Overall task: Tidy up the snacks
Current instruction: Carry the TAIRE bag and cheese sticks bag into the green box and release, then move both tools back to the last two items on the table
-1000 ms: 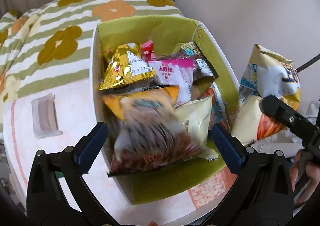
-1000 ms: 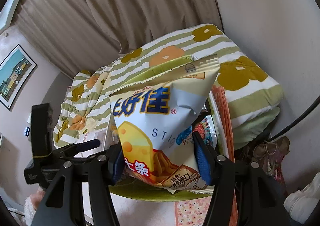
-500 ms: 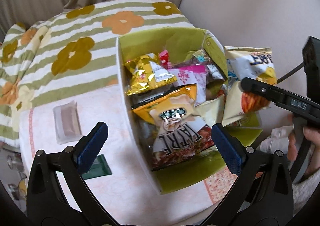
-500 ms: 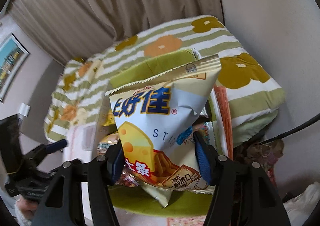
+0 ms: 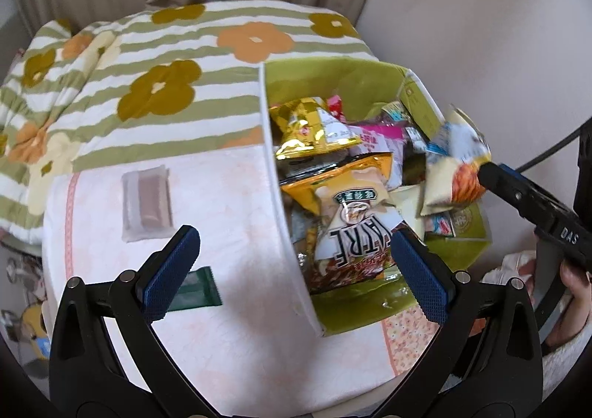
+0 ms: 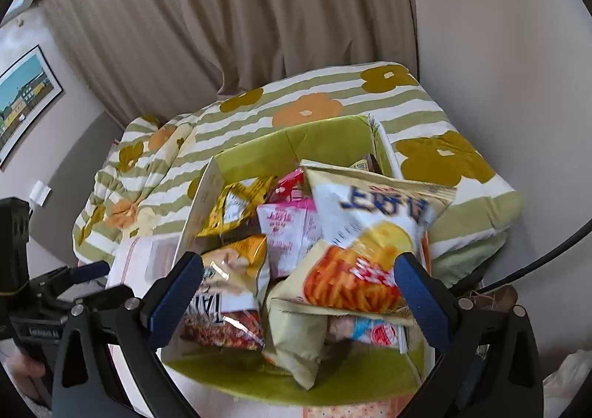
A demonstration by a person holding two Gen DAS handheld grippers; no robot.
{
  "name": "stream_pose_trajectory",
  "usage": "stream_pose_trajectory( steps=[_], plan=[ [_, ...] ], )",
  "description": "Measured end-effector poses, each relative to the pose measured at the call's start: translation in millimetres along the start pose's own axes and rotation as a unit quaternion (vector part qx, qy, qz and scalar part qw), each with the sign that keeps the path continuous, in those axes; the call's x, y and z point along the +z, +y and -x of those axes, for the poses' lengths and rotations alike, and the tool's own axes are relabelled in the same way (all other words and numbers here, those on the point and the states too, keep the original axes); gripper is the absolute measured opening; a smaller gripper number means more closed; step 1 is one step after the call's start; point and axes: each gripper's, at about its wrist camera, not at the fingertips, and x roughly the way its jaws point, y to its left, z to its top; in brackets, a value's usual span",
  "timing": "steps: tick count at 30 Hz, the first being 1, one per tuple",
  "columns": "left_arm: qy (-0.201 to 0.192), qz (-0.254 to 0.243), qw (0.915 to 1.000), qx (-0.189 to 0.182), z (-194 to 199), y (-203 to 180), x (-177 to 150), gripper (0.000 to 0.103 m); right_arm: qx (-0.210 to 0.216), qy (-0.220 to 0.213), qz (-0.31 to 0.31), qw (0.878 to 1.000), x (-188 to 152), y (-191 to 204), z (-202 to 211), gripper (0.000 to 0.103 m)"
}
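Observation:
A green box (image 5: 333, 81) (image 6: 325, 137) stands on the table, holding several snack bags. My right gripper (image 6: 299, 266) hovers over its near end, jaws opening wide. A white and yellow cheese-stick bag (image 6: 370, 229) (image 5: 455, 166), blurred, lies free on the pile beyond the pads, touching neither. My left gripper (image 5: 292, 244) is open and empty above the box's left wall. A brown and gold chip bag (image 5: 355, 233) (image 6: 225, 292) lies at the box's near left. Behind it are a gold bag (image 5: 307, 125) and a pink bag (image 6: 288, 233).
On the pale tablecloth left of the box lie a brown wrapped bar (image 5: 148, 203) and a dark green packet (image 5: 196, 292). A flowered striped quilt (image 5: 166, 48) lies behind the table, with curtains beyond. A wall and a black cable (image 6: 536, 259) are on the right.
My right gripper opened and the cheese-stick bag dropped out of it onto the pile in the box. My left gripper drew back to the left, off the box, with nothing in it.

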Motion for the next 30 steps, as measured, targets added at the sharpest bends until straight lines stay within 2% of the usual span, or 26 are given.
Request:
stream_pose_trajectory(
  steps=[6, 12, 16, 24, 30],
  plan=[
    [-0.023, 0.022, 0.9995, 0.003, 26, 13, -14, 0.102, 0.007, -0.008, 0.018, 1.000, -6, 13, 19, 0.103],
    [-0.050, 0.028, 0.9972, 0.048, 58, 33, -26, 0.102, 0.028, -0.013, 0.044, 0.999, -13, 36, 28, 0.103],
    [-0.060, 0.045, 0.9949, 0.068, 73, 61, -31, 0.102, 0.028, -0.017, 0.042, 0.999, -22, 56, 30, 0.103],
    [-0.058, 0.057, 0.9948, 0.061, 81, 130, -28, 0.102, 0.041, -0.004, 0.076, 0.996, -49, 139, 9, 0.103],
    [-0.021, 0.037, 0.9983, 0.040, 68, 180, -14, 0.102, 0.022, 0.009, 0.069, 0.997, -62, 203, -22, 0.103]
  ],
)
